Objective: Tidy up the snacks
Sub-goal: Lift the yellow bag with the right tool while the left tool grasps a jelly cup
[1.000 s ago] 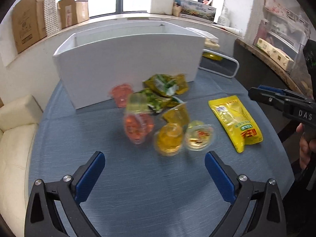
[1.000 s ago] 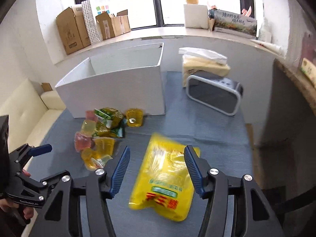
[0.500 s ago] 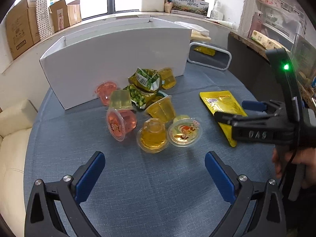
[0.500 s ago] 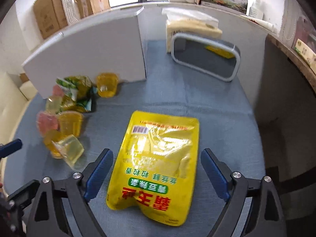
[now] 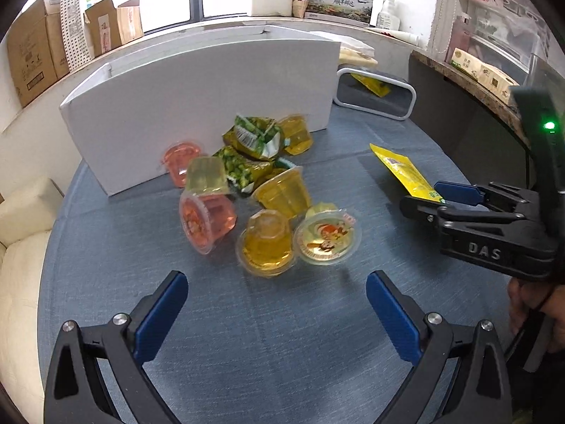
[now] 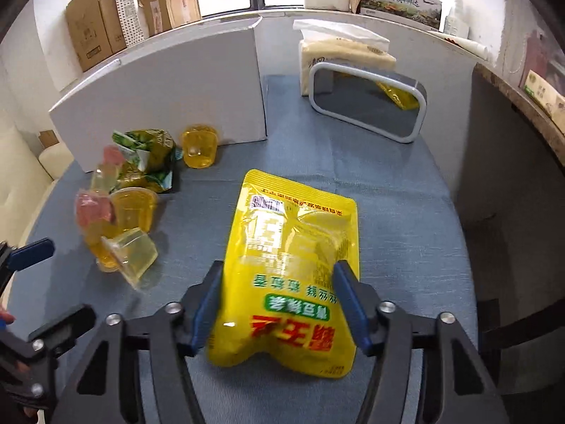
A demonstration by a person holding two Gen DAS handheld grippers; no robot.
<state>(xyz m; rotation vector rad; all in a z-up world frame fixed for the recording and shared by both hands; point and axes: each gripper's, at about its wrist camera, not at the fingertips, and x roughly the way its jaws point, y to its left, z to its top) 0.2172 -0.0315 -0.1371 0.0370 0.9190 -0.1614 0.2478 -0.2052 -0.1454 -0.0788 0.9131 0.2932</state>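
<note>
On the blue table (image 5: 247, 335), in front of the white box (image 5: 197, 106), you are closing the right hand-held gripper (image 6: 279, 304) on the yellow pouch (image 6: 293, 265), its pads pressing the sides. Your left hand-held gripper (image 5: 275, 314) is hovering wide and empty near the jelly cups (image 5: 268, 243) and green packets (image 5: 254, 137). All the snacks are lying outside, so sorting is barely beginning.

A yellow pouch (image 6: 293, 265) with red and green print sits centre-low in the right wrist view, its far end tilted up. At left, jelly cups (image 6: 120, 233) and green packets (image 6: 148, 155) lie heaped, cups tipped various ways.
</note>
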